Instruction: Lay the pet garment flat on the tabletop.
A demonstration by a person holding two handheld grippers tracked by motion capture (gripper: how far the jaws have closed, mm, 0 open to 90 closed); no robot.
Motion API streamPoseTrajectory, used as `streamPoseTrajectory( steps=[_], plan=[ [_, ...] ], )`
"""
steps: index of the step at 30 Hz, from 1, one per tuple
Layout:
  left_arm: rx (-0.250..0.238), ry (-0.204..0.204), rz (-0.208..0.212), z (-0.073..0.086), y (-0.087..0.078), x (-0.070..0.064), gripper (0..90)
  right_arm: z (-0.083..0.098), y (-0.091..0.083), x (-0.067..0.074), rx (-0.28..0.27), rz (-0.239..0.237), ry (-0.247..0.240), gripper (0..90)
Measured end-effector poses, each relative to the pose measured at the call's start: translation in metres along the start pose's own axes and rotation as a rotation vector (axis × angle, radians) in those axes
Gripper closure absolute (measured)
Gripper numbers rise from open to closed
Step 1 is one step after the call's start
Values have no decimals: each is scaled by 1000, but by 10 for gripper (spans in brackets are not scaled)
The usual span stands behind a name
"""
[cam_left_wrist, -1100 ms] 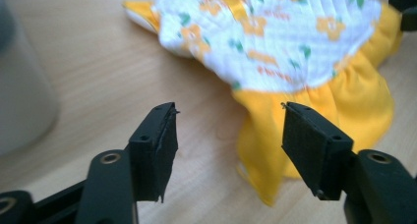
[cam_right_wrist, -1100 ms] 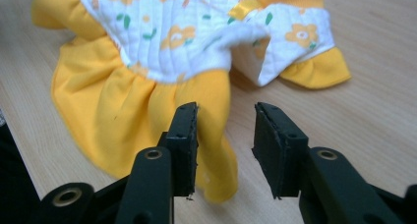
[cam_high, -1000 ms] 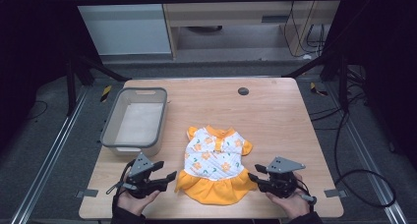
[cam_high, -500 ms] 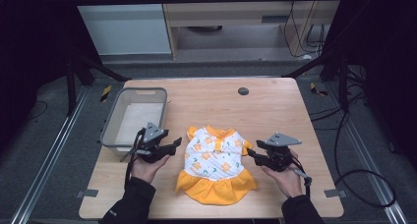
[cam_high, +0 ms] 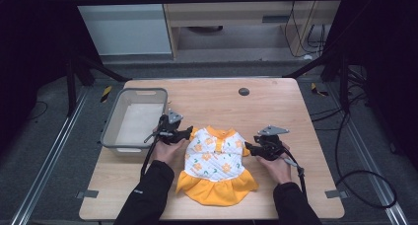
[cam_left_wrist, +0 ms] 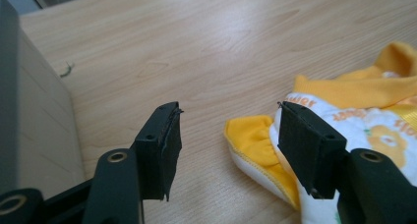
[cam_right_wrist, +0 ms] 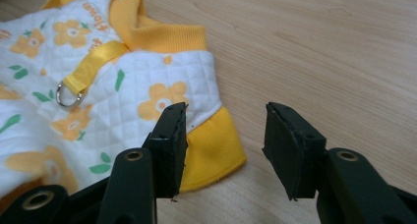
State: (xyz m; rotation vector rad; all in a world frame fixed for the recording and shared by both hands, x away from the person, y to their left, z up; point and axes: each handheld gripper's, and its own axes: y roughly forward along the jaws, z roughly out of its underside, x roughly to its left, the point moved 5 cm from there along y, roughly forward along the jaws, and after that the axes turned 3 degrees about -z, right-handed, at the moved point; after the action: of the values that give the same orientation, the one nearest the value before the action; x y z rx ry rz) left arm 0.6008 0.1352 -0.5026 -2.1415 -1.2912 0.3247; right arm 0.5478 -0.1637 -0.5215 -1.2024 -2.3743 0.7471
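Dress (cam_high: 215, 161) lies flat on the table (cam_high: 276, 101), between both grippers. The left gripper (cam_left_wrist: 226, 135) and right gripper (cam_right_wrist: 223, 140) are open beside each sleeve; better close only on the yellow cuff, evenly.

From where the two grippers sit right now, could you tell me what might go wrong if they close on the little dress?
1. The left gripper is open at the orange sleeve, whose cuff lies flat on the table; the pads may slide over it or pinch just one layer.
2. The right gripper straddles the other sleeve's edge, so it may catch only the hem.
3. The grey bin stands close beside the left hand; lifting outward could knock it.
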Motion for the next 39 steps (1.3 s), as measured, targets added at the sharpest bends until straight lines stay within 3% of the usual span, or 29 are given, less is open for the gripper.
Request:
streamPoseTrajectory(
  steps=[4, 12, 17, 21, 27, 29, 33, 37, 38, 39],
  plan=[
    [55, 2, 6, 9, 15, -3, 413, 3, 8, -1, 23, -3, 4, 514],
    [91, -2, 24, 16, 21, -6, 484, 9, 14, -1, 71, -6, -9, 594],
    [91, -8, 53, 18, 22, -11, 633, 9, 14, 2, 77, -7, -29, 703],
    [97, 13, 55, 18, 22, -17, 762, 8, 14, 6, 80, -22, -32, 815],
    [113, 3, 54, 17, 21, -17, 873, 8, 14, 6, 82, -43, -8, 859],
    [101, -2, 59, 17, 19, -16, 883, 7, 13, 7, 80, -45, -10, 862],
    [22, -24, 65, 9, 4, -11, 889, -3, 4, 9, 42, -37, -45, 862],
    [-51, -11, 64, -8, -15, -9, 891, -28, -11, 10, -53, -26, -79, 863],
    [-51, -11, 64, -8, -15, -9, 890, -28, -11, 10, -53, -26, -79, 863],
    [-78, -6, 65, -18, -24, -9, 891, -41, -15, 9, -91, -13, -92, 863]
  ],
)
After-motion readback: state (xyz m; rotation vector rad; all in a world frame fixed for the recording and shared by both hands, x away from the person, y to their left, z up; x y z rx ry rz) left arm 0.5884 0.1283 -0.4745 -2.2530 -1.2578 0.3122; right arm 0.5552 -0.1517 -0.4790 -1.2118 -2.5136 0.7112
